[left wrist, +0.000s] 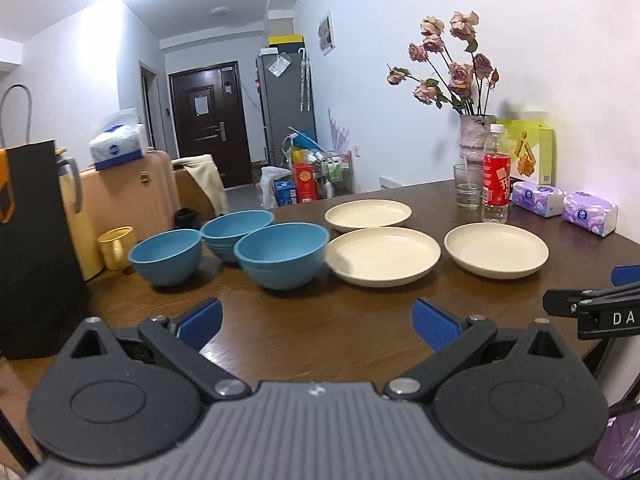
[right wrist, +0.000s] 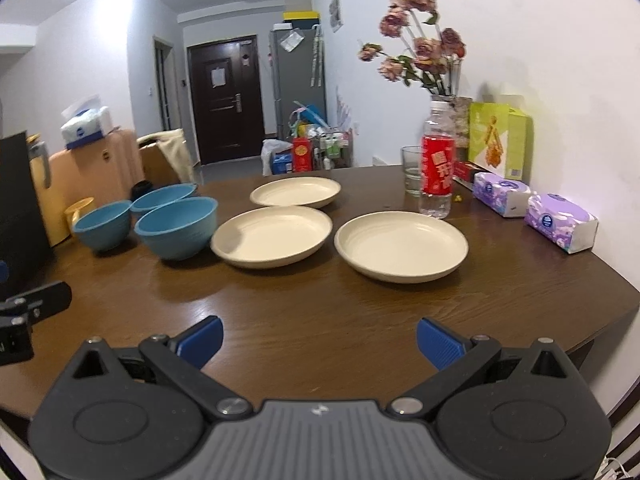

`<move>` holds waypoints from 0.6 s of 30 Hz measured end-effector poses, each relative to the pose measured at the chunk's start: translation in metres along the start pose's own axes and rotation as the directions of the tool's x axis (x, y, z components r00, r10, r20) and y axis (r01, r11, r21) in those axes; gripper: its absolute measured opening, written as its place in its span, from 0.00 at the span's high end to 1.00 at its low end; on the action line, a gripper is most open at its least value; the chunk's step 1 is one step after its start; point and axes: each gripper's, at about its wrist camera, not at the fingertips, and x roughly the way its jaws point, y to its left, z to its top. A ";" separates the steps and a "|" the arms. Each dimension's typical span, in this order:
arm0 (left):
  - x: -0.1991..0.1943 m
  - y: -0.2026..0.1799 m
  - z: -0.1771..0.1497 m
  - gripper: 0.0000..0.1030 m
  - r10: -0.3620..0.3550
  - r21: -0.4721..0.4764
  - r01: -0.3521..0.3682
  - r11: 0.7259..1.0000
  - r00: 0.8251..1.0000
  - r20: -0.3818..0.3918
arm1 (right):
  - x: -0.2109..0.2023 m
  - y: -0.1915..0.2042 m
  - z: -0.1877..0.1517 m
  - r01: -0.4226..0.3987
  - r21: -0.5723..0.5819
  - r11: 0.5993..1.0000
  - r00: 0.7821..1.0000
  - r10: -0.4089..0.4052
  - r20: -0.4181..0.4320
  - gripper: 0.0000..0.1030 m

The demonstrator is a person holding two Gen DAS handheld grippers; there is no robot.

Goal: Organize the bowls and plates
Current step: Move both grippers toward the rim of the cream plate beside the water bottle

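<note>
Three blue bowls and three cream plates stand on the brown desk [left wrist: 312, 332], none stacked; I record their places from my left wrist view by the clock; the near bowl [left wrist: 282, 255] sits at 11 o'clock from my left gripper [left wrist: 318, 322], the left bowl [left wrist: 166, 255] at 10 o'clock, and the far bowl [left wrist: 236, 232] behind and between them; the three appear to touch or nearly touch rim to rim; the near-left plate [left wrist: 383, 255] lies at 12 to 1 o'clock, just beside the near bowl; the far plate [left wrist: 368, 214] lies directly behind it; the right plate [left wrist: 496, 250] lies at 2 o'clock, apart from the other two.

Left gripper: jaws spread wide and released, blue pads well apart, nothing between them, hovering over bare desk short of the crockery. Right gripper [right wrist: 319, 342]: jaws likewise released and empty; from my right wrist view the right plate is at 12 to 1 o'clock, the near-left plate at 11 o'clock, the bowls at 10 o'clock.

Other items noted: a clear bottle with a red label [left wrist: 496, 178] and a drinking glass [left wrist: 468, 186] just behind the right plate; a vase of dried roses [left wrist: 476, 136] against the wall; a green box [left wrist: 532, 152] beside it; two purple tissue packs [left wrist: 588, 212] at 2 o'clock near the desk edge; a black paper bag [left wrist: 32, 248] at 9 o'clock; a gold cup [left wrist: 116, 246] behind the left bowl.
</note>
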 end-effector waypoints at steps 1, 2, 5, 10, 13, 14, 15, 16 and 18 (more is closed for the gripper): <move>0.006 -0.005 0.004 0.00 -0.010 0.000 0.010 1.000 1.000 -0.004 | 0.004 -0.006 0.003 0.006 0.005 1.000 1.000 -0.006 0.003 0.00; 0.011 -0.009 0.007 0.00 -0.020 -0.001 0.020 1.000 1.000 -0.010 | 0.007 -0.011 0.006 0.010 0.011 1.000 1.000 -0.010 0.005 0.00; 0.026 -0.025 0.016 0.00 -0.040 0.012 0.040 0.999 0.999 -0.016 | 0.019 -0.028 0.014 0.009 0.027 1.000 1.000 -0.009 0.002 0.00; 0.050 -0.051 0.029 0.00 -0.070 0.027 0.071 0.997 0.997 -0.026 | 0.034 -0.052 0.027 0.020 0.033 0.999 1.000 -0.020 0.001 0.00; 0.067 -0.065 0.039 0.00 -0.092 0.023 0.093 0.995 0.995 -0.043 | 0.045 -0.065 0.034 0.040 0.033 0.999 0.999 -0.040 -0.006 0.00; 0.072 -0.068 0.041 0.00 -0.100 0.018 0.101 0.995 0.994 -0.050 | 0.050 -0.070 0.037 0.043 0.035 0.998 0.999 -0.043 -0.013 0.00; 0.077 -0.073 0.044 0.00 -0.106 0.015 0.107 0.994 0.993 -0.057 | 0.053 -0.074 0.038 0.047 0.037 0.998 0.999 -0.046 -0.021 0.00; 0.083 -0.077 0.047 0.00 -0.114 0.012 0.115 0.993 0.991 -0.064 | 0.057 -0.079 0.040 0.050 0.039 0.998 0.998 -0.049 -0.029 0.00; 0.094 -0.085 0.053 0.00 -0.141 0.003 0.142 0.990 0.986 -0.087 | 0.067 -0.088 0.044 0.060 0.042 0.997 0.997 -0.058 -0.049 0.01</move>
